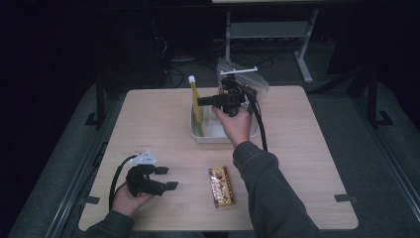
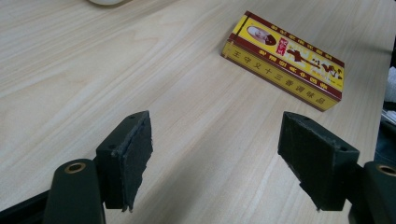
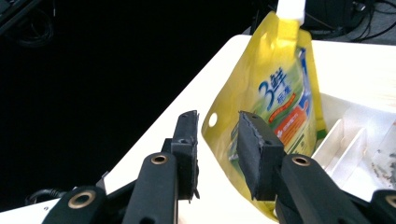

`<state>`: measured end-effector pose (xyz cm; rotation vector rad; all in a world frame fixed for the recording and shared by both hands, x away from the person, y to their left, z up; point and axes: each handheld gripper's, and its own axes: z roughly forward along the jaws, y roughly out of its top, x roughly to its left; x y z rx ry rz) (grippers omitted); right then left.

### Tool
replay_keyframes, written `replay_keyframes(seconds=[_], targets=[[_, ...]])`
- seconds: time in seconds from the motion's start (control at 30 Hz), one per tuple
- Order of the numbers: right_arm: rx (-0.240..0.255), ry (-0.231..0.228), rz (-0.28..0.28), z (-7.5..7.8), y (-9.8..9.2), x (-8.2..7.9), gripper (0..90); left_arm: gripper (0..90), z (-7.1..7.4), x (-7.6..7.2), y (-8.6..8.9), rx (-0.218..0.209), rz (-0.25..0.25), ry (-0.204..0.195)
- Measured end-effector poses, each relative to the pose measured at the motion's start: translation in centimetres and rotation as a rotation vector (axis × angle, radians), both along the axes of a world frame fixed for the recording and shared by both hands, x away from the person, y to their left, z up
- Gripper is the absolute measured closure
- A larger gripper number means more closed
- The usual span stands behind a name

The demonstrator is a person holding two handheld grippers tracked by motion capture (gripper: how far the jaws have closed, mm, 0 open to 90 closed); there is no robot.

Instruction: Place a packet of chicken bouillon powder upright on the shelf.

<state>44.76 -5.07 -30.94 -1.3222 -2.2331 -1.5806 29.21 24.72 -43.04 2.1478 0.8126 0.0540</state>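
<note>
A yellow spouted pouch (image 1: 197, 110) (image 3: 275, 88) with a white cap stands upright at the left end of a white tray (image 1: 210, 140) (image 3: 351, 145). My right gripper (image 1: 207, 101) (image 3: 217, 127) is raised beside it and open to a narrow gap. The pouch's side edge lies between the jaws, with a sliver of space still showing on the left. A yellow and red box (image 1: 221, 187) (image 2: 285, 60) lies flat on the table near the front. My left gripper (image 1: 167, 177) (image 2: 215, 135) rests low at the front left, open wide and empty, pointing toward the box.
A clear zip bag (image 1: 248, 79) with dark contents stands behind the tray's far right corner. The tray has white dividers inside. The wooden table (image 1: 307, 148) has bare room on its right and left sides. Dark floor and cables lie beyond the far edge.
</note>
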Motion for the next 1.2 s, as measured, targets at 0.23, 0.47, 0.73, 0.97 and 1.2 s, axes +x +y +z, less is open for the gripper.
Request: replay_keyframes(seconds=[0.23, 0.47, 0.73, 0.97, 1.2], targets=[[0.001, 0.003, 0.017, -0.3, -0.2, -0.6, 67.2, 25.3, 0.0, -0.1, -0.3, 0.001, -0.007, 0.001], [-0.008, -0.001, 0.032, -0.4, -0.5, -1.2, 65.7, 25.3, 0.0, -0.1, -0.5, 0.002, -0.009, 0.000], [-0.009, 0.008, 0.040, -0.9, -1.4, -1.8, 63.2, 25.3, 0.0, -0.1, -0.7, 0.007, -0.012, -0.004], [0.003, 0.011, 0.054, -1.3, -2.2, -2.3, 60.8, 24.7, 0.0, 0.0, -0.7, 0.000, -0.010, -0.006], [0.016, 0.023, 0.064, -1.9, -3.2, -3.1, 58.3, 24.0, 0.1, 0.0, -0.8, -0.004, -0.014, -0.011]])
